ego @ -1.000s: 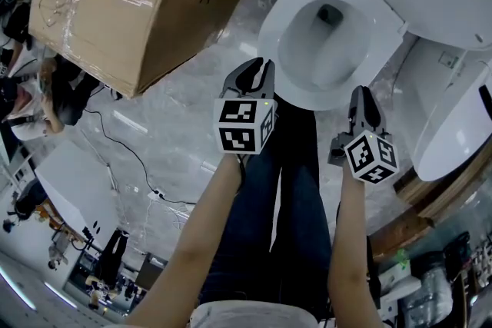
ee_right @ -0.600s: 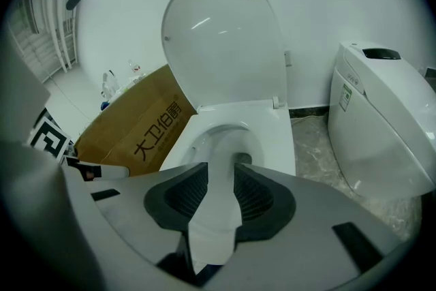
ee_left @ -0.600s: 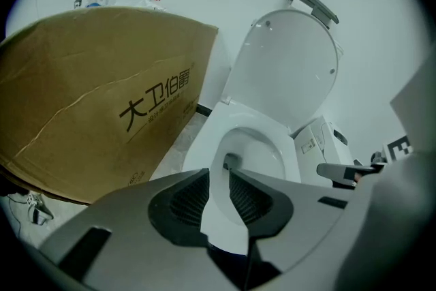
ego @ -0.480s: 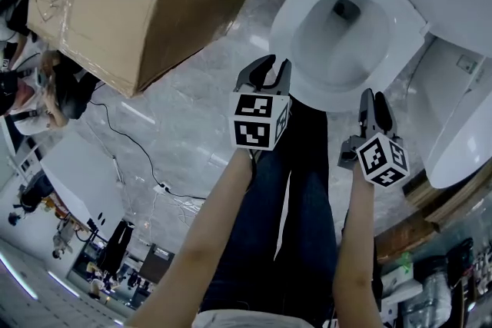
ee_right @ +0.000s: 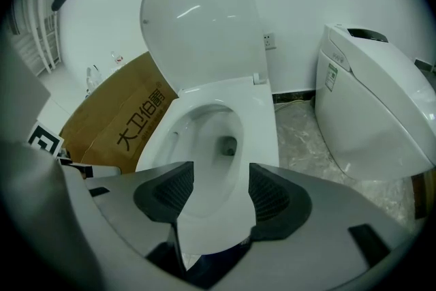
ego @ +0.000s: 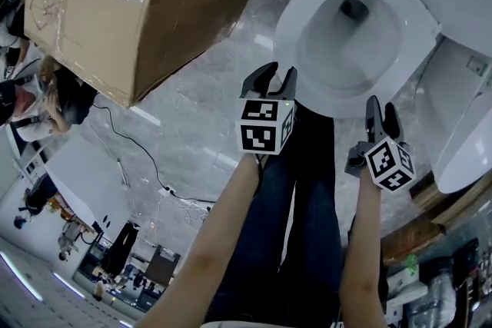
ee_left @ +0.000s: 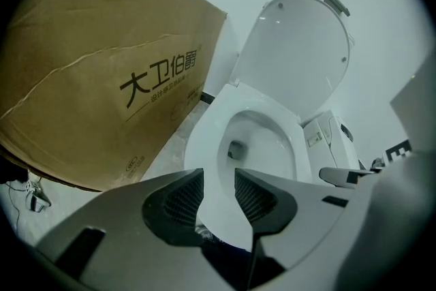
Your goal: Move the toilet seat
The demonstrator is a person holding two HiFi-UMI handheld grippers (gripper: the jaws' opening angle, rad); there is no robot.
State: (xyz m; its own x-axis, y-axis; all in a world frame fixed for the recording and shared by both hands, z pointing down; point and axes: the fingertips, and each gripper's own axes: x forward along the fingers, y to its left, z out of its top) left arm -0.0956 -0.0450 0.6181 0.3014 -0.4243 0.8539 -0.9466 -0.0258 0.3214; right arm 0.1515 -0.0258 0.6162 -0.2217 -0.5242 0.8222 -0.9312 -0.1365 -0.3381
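The white toilet (ego: 307,27) stands at the top right of the head view. Its lid (ee_left: 293,51) (ee_right: 197,24) is raised against the wall, and the seat ring (ee_left: 204,140) (ee_right: 262,119) lies flat on the bowl. My left gripper (ego: 270,80) (ee_left: 219,182) hovers just short of the bowl's front rim. Its jaws are opening, with nothing between them. My right gripper (ego: 378,110) (ee_right: 219,177) hangs to the right of the bowl's front, clear of it. Its jaws are also opening and empty.
A large cardboard box (ego: 131,4) (ee_left: 95,92) lies left of the toilet. A second white toilet (ego: 461,142) (ee_right: 375,112) stands close on the right. A cable (ego: 146,165) runs over the marble floor. The person's dark trouser legs (ego: 300,196) are below the grippers.
Both grippers' jaws have spread apart from nearly shut. In the head view the toilet and both grippers have drifted together to the right and down.
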